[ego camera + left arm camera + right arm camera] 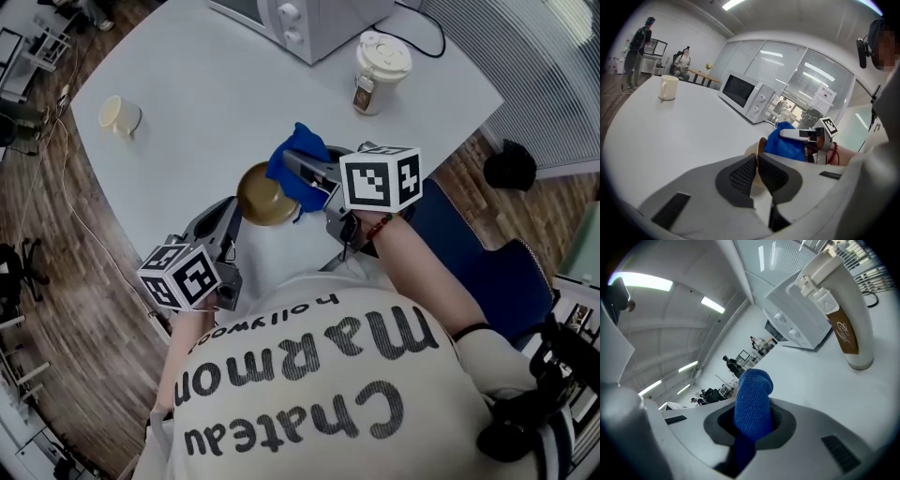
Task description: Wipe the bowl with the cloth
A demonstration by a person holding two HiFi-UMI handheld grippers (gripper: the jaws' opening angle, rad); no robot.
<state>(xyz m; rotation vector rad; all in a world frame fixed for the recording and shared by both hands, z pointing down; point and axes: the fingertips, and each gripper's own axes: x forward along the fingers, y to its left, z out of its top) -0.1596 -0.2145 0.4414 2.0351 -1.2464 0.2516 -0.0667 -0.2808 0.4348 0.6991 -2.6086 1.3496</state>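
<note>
White office table (206, 103), seen from above, fills the upper half of the head view over a wood floor (56, 281). At mid-frame, over the table's near edge, a tan bowl (262, 195) is held tipped on its side. The left gripper (757, 171) comes up from the lower left, its jaws drawn narrow and clamped on the bowl's rim; its own view shows the thin wall pinched between the two dark pads. A blue cloth (286, 157) lies against the bowl's right side. It is bunched in the right gripper (752, 425), whose jaws are closed on it, a fold sticking up above them in that gripper's view.

Farther out on the table, a white jug (380, 70) with a brown label stands at the upper right of the head view. A microwave (300, 23) sits just left of it at the top edge. A pale mug (117, 114) stands alone, well apart, at the upper left. A dark blue chair (487, 272) sits at the right, off the table. In the left gripper view, two people (640, 51) appear small at the far upper left of the room.
</note>
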